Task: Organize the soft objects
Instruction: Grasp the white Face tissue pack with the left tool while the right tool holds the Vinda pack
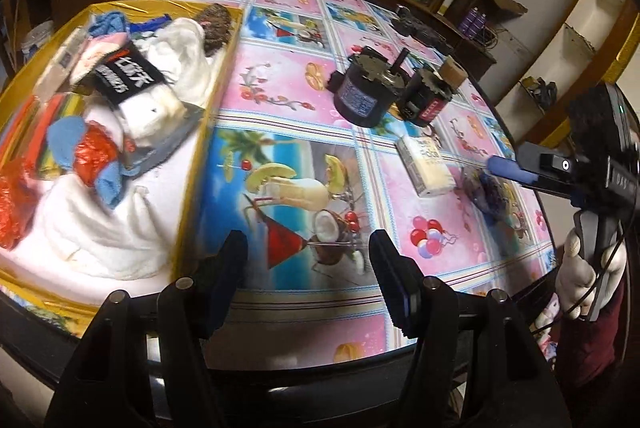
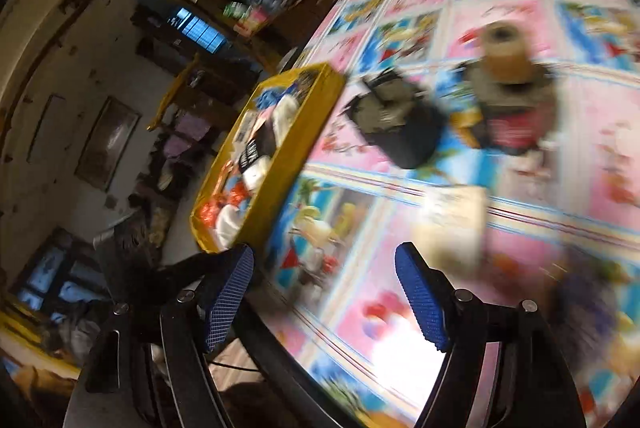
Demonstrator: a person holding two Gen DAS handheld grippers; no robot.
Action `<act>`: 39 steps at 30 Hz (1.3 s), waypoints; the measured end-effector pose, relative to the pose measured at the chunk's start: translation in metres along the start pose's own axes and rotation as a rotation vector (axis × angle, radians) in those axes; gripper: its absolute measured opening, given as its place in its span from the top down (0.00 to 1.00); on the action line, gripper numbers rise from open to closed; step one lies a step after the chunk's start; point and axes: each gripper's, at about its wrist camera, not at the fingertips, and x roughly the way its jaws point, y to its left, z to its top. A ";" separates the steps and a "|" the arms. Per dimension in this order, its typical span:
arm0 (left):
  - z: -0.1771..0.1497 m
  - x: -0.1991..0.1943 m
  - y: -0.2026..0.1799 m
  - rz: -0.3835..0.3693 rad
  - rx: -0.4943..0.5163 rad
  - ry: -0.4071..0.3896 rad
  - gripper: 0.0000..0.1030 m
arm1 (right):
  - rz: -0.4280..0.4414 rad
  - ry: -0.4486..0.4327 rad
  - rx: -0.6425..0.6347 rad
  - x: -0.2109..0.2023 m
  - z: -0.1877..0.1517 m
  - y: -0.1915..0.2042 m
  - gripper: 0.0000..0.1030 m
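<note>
Blur smears most of the right wrist view, so the pale packet (image 2: 452, 224) and a dark purple thing (image 2: 580, 304) near the table's (image 2: 400, 308) right edge are hard to make out there. In the left view the purple thing (image 1: 490, 190) sits partly behind the right gripper's blue fingertip (image 1: 506, 166) and I cannot tell what it is. The tray (image 1: 222, 76) at the table's (image 1: 320, 308) left edge is cut off on its left; it holds the soft things: white towels (image 1: 96, 228), a black-banded sock (image 1: 132, 76), blue cloth (image 1: 64, 138), red mesh (image 1: 94, 152). Two motors (image 1: 360, 94) stand mid-table, a tape roll (image 1: 452, 70) behind them.

The left gripper (image 1: 308, 268) points steeply down over the near edge, jaws part-open, nothing between them. The right gripper (image 2: 324, 292) reaches in from the right edge, held by a white-gloved hand (image 1: 580, 268), jaws fairly wide and empty
</note>
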 end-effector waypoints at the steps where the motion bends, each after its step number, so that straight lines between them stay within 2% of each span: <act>1: 0.002 0.004 -0.003 -0.021 0.000 0.013 0.40 | -0.071 -0.050 0.016 -0.018 -0.006 -0.010 0.27; 3: 0.005 0.007 -0.013 -0.025 0.014 0.014 0.33 | -0.177 -0.110 0.054 -0.046 -0.019 -0.028 0.22; 7: 0.013 0.016 -0.041 -0.073 0.041 0.040 0.33 | -0.353 -0.147 0.098 -0.069 -0.040 -0.052 0.22; 9: 0.016 0.022 -0.056 -0.084 0.064 0.046 0.33 | -0.378 -0.125 0.075 -0.063 -0.046 -0.048 0.22; 12: 0.020 0.033 -0.074 -0.058 0.092 0.051 0.33 | -0.378 -0.084 0.012 -0.038 -0.048 -0.033 0.23; 15: 0.025 0.041 -0.083 -0.037 0.098 0.057 0.33 | -0.476 -0.041 -0.087 -0.004 -0.047 -0.021 0.24; 16: 0.026 0.043 -0.087 -0.027 0.104 0.058 0.33 | -0.507 -0.027 -0.115 0.004 -0.049 -0.022 0.26; 18: 0.028 0.049 -0.094 0.000 0.128 0.063 0.33 | -0.563 -0.010 -0.176 0.012 -0.052 -0.015 0.48; 26: 0.045 0.087 -0.130 0.037 0.206 0.076 0.33 | -0.508 -0.058 -0.112 -0.018 -0.069 -0.037 0.49; 31: 0.054 0.122 -0.147 0.101 0.271 0.090 0.33 | -0.485 -0.079 -0.064 -0.043 -0.075 -0.050 0.49; 33: 0.052 0.126 -0.152 0.125 0.312 0.068 0.35 | -0.465 -0.087 -0.045 -0.047 -0.076 -0.054 0.49; 34: 0.050 0.126 -0.153 0.123 0.326 0.067 0.38 | -0.461 -0.090 -0.041 -0.048 -0.076 -0.055 0.49; 35: 0.049 0.123 -0.154 0.122 0.333 0.059 0.54 | -0.461 -0.092 -0.038 -0.048 -0.076 -0.055 0.48; 36: 0.047 0.121 -0.154 0.111 0.345 0.062 0.59 | -0.462 -0.094 -0.037 -0.048 -0.077 -0.055 0.48; 39: 0.045 0.115 -0.152 0.105 0.347 0.072 0.59 | -0.477 -0.094 -0.037 -0.045 -0.077 -0.054 0.46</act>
